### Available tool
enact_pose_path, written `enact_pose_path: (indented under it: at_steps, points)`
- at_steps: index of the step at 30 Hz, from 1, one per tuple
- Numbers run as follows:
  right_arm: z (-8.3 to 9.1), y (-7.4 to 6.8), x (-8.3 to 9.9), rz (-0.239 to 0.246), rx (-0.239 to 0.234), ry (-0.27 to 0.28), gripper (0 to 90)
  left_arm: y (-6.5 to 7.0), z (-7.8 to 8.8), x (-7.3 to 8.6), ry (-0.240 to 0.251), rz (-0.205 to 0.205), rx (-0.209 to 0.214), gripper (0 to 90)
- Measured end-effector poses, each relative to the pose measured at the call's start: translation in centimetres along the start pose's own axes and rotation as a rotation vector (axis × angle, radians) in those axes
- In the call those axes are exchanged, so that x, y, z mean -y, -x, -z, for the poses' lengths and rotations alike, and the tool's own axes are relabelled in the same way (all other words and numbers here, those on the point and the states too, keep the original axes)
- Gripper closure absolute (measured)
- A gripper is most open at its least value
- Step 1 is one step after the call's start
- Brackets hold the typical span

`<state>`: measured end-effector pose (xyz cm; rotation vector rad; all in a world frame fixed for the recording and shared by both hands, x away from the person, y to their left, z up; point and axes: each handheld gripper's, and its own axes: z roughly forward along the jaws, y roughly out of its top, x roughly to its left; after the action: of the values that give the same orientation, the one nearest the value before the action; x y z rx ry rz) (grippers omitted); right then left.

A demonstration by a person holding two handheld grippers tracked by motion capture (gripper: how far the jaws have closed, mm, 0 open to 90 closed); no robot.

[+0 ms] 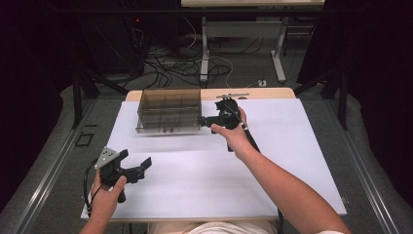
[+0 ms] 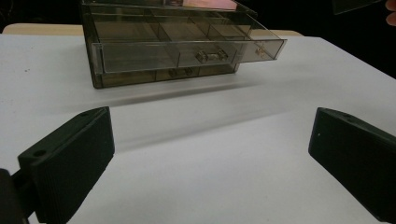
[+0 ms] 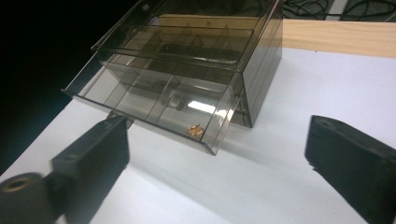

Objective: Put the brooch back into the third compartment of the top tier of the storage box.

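Right gripper view, smoky clear drawer box (image 3: 196,65), top drawer (image 3: 154,105) pulled out, both grippers spread, empty

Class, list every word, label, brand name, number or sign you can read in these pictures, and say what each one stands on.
None can be read. The smoky clear drawer box, its pulled-out drawer, the white table top, the left gripper and the right gripper carry no legible text. The small golden thing inside the drawer is too small to make out any marking.
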<state>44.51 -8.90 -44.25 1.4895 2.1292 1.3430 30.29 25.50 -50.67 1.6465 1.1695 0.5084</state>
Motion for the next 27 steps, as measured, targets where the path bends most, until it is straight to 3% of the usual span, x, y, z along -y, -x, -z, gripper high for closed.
enact_pose_path:
  at_steps: [3,13,27]
  points:
    - [0.6,0.1,0.4,0.007,-0.012,-0.003,0.0,0.0,0.0,0.0,0.001,0.000,-0.001,0.3]
    - [2.4,0.2,1.9,0.055,0.003,0.005,0.0,0.1,0.1,0.0,0.004,-0.002,-0.003,0.3]
    - [4.9,0.9,4.5,0.039,-0.024,0.006,0.0,0.0,0.1,0.0,0.004,0.000,-0.003,0.3]
